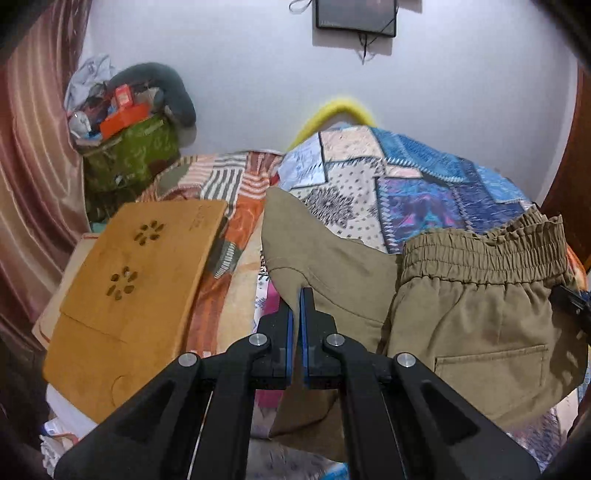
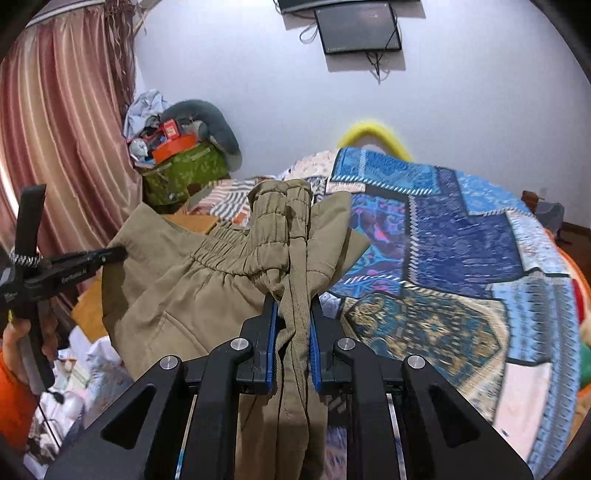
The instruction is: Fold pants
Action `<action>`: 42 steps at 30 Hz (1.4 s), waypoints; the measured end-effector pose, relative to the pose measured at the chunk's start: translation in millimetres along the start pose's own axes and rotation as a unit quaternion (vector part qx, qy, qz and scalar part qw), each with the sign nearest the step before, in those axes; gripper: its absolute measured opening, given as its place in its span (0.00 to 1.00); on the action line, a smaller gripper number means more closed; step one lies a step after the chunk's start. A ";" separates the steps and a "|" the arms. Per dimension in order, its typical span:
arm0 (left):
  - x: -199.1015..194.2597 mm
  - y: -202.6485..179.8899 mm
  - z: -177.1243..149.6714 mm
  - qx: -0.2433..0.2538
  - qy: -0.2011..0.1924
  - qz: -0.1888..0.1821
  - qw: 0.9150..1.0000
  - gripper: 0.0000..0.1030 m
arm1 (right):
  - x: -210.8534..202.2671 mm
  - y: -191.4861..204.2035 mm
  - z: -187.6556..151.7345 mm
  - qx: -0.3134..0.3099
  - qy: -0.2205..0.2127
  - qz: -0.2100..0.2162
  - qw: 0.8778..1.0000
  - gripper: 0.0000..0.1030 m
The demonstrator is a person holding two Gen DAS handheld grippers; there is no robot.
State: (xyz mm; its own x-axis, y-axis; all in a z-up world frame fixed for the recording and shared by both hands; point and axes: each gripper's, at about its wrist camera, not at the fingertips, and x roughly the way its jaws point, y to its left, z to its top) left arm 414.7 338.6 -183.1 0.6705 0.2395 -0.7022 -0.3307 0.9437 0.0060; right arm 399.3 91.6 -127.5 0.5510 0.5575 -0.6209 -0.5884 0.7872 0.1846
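Observation:
The khaki pants (image 1: pixel 480 317) with a gathered elastic waistband hang lifted above the bed between both grippers. My left gripper (image 1: pixel 300 295) is shut on a thin edge of the pants at their left side. It also shows in the right wrist view (image 2: pixel 118 253), pinching the fabric's left edge. My right gripper (image 2: pixel 292 306) is shut on a bunched part of the pants (image 2: pixel 207 291) by the waistband. Its tip shows at the right edge of the left wrist view (image 1: pixel 569 301). The legs hang below, out of sight.
A patchwork quilt (image 2: pixel 461 251) covers the bed. A wooden lap tray (image 1: pixel 125 291) lies at the left of the bed. A green bag (image 1: pixel 129 155) piled with clutter stands by the pink curtain (image 1: pixel 33 177). A dark screen (image 2: pixel 360 27) hangs on the wall.

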 end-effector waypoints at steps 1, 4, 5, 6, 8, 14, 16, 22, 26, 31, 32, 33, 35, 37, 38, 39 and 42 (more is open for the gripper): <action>15.5 3.8 -2.6 -0.004 0.010 0.000 1.000 0.03 | 8.4 -0.1 -1.7 0.003 0.001 -0.002 1.000 0.13; 59.0 10.3 -17.4 -0.007 0.058 0.009 0.998 0.03 | 35.5 -2.9 -10.9 0.001 0.023 -0.015 1.000 0.13; 73.8 11.6 -23.4 -0.007 0.078 0.011 0.997 0.04 | 45.0 -4.8 -14.4 -0.001 0.035 -0.019 0.999 0.13; 90.0 15.0 -31.8 -0.013 0.104 0.008 0.994 0.04 | 54.6 -6.2 -18.9 -0.004 0.052 -0.021 0.998 0.13; 108.3 20.0 -45.4 -0.021 0.133 0.014 0.991 0.08 | 69.1 -8.5 -28.1 -0.010 0.089 -0.026 0.996 0.15; 107.7 32.7 -63.3 -0.060 0.156 -0.012 0.986 0.14 | 61.5 -23.5 -37.5 -0.007 0.111 -0.038 0.993 0.39; 97.0 30.6 -61.8 -0.056 0.161 -0.012 0.985 0.19 | 53.5 -22.8 -37.8 -0.008 0.114 -0.045 0.992 0.44; 20.4 14.9 -62.6 -0.031 0.133 -0.031 0.990 0.37 | 20.5 -9.1 -22.8 -0.034 0.101 -0.044 0.993 0.46; -57.0 -4.4 -58.2 -0.001 0.076 -0.034 0.996 0.38 | -30.6 15.0 -8.8 -0.057 0.056 -0.037 0.996 0.46; -161.9 -24.3 -46.1 0.021 -0.007 -0.050 0.998 0.39 | -105.2 47.6 5.8 -0.064 -0.004 -0.006 0.998 0.49; -185.9 -28.7 -44.1 0.025 -0.027 -0.056 0.998 0.41 | -119.0 53.6 7.4 -0.065 -0.016 -0.002 0.998 0.49; -206.6 -32.2 -43.7 0.027 -0.046 -0.061 0.997 0.43 | -136.9 61.1 8.6 -0.069 -0.031 0.003 0.997 0.49; -252.5 -38.9 -44.6 0.033 -0.090 -0.059 0.994 0.47 | -170.9 74.7 8.8 -0.071 -0.064 0.012 0.995 0.49; -292.7 -44.2 -49.3 0.037 -0.131 -0.057 0.989 0.48 | -199.0 85.0 5.8 -0.074 -0.092 0.020 0.993 0.49; -312.2 -46.4 -53.4 0.038 -0.148 -0.060 0.986 0.48 | -212.0 90.3 3.8 -0.076 -0.104 0.020 0.991 0.49; -328.5 -49.1 -57.5 0.040 -0.162 -0.064 0.984 0.48 | -228.0 97.1 1.0 -0.079 -0.120 0.019 0.989 0.49; -376.4 -55.2 -76.6 0.045 -0.200 -0.075 0.976 0.48 | -267.7 114.8 -9.5 -0.094 -0.157 0.021 0.983 0.49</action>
State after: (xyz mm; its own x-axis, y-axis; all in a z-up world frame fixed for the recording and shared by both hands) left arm 129.7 178.9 26.3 0.9180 0.1506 -0.3669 -0.1616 0.9869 0.0007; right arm 178.6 30.2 52.7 0.6621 0.6656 -0.3444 -0.6973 0.7155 0.0425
